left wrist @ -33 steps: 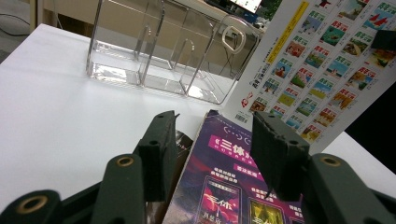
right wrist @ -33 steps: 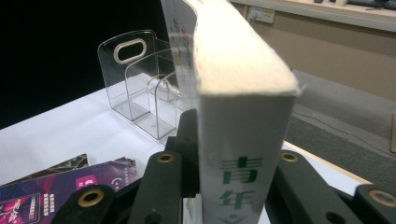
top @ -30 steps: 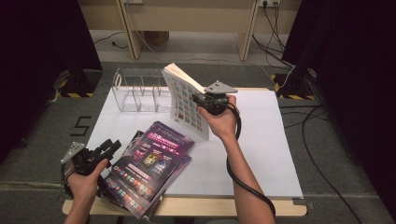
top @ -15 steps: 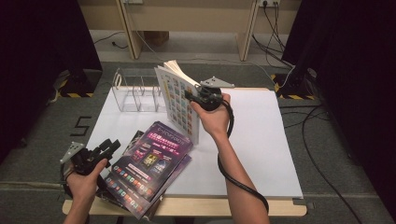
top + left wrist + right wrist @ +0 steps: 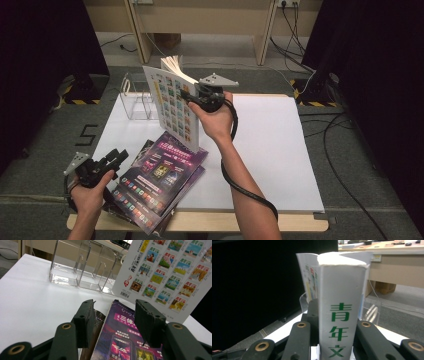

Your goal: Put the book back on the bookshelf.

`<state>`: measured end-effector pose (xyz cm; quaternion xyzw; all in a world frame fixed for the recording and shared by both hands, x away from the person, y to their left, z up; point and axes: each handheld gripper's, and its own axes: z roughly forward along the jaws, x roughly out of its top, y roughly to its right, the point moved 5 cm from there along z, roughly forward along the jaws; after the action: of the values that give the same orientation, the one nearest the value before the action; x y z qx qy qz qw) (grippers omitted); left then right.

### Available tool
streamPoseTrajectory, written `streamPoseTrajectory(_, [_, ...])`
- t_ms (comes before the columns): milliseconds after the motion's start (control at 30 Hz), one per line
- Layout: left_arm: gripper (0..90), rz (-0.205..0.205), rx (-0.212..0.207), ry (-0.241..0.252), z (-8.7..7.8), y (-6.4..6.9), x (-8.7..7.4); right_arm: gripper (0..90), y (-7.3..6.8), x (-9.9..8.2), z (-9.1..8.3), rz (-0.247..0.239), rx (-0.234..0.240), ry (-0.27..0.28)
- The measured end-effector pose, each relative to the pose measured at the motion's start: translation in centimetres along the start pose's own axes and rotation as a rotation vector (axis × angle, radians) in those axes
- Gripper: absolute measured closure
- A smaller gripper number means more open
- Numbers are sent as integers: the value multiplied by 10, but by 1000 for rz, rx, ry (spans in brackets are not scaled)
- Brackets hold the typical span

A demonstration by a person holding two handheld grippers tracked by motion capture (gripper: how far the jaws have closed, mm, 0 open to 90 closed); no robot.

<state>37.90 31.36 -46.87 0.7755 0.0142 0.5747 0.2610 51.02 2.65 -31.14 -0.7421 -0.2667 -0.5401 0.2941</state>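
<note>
The right gripper (image 5: 192, 96) is clamped on the spine of a white book (image 5: 175, 102), holding it upright above the table (image 5: 270, 145). In the right gripper view the 2 black jaws press either side of that spine (image 5: 338, 315), which bears green characters, and the pages fan open at the top. The book's back cover, printed with rows of small coloured covers, faces the person's left. Its lower corner hangs just over a purple magazine (image 5: 167, 167). Behind the book, near the table's far left corner, stands a clear rack (image 5: 137, 97) with upright dividers.

The left gripper (image 5: 116, 157) rests low at the table's near left edge with its jaws apart, gripping nothing. In the left gripper view they frame the top edge of the purple magazine (image 5: 120, 340), which lies on a slanted pile of magazines (image 5: 145, 210).
</note>
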Motion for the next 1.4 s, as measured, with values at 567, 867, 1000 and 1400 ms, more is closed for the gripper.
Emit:
streamPoseTrajectory(567, [493, -8, 3, -7, 2, -2, -2, 743, -20, 18, 42, -57, 108, -46])
streamPoseTrajectory(867, [493, -10, 2, -6, 0, -2, -2, 744, -39, 28, 35, -41, 177, -5])
streamPoseTrajectory(1000, [493, -6, -2, 2, -2, 0, 0, 744, -40, 29, 37, -34, 173, 7])
streamPoseTrajectory(1400, [493, -10, -4, -11, 1, 0, -4, 743, 17, 17, 37, -5, -55, 10])
